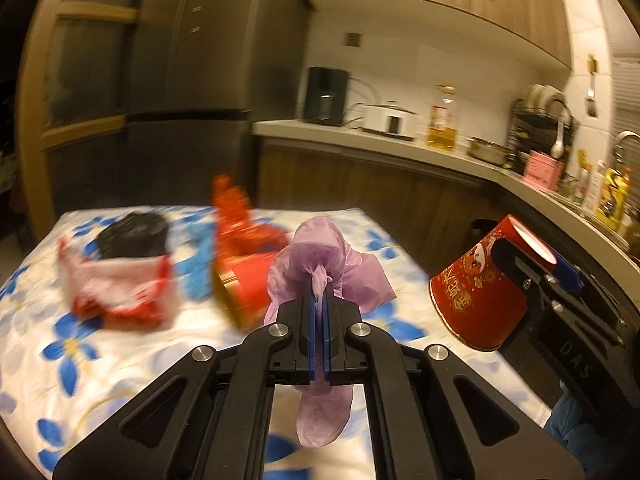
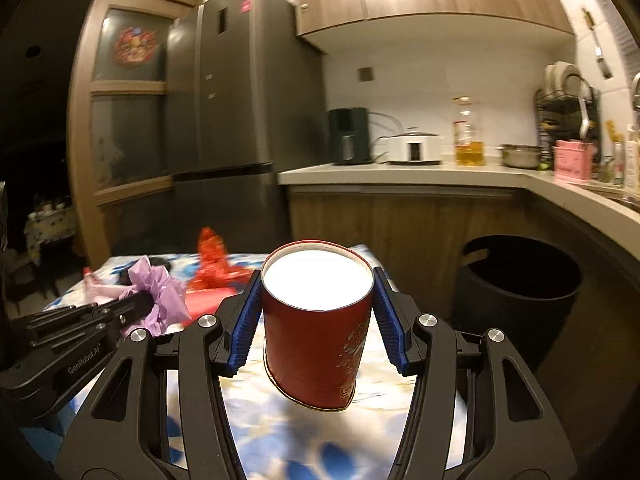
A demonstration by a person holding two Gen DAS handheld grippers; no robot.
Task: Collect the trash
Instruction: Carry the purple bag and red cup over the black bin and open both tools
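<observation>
In the left wrist view, a red-and-white wrapper holding something black lies at the left of the flowered tabletop, and a red box sits just right of it. At centre the left tool is pinched tight on a crumpled purple plastic bag. In the right wrist view the right tool clasps a red paper cup at centre above the tabletop, with a black bin at the right.

Grey fridge left; cooker, oil bottle, dish rack on counter.
</observation>
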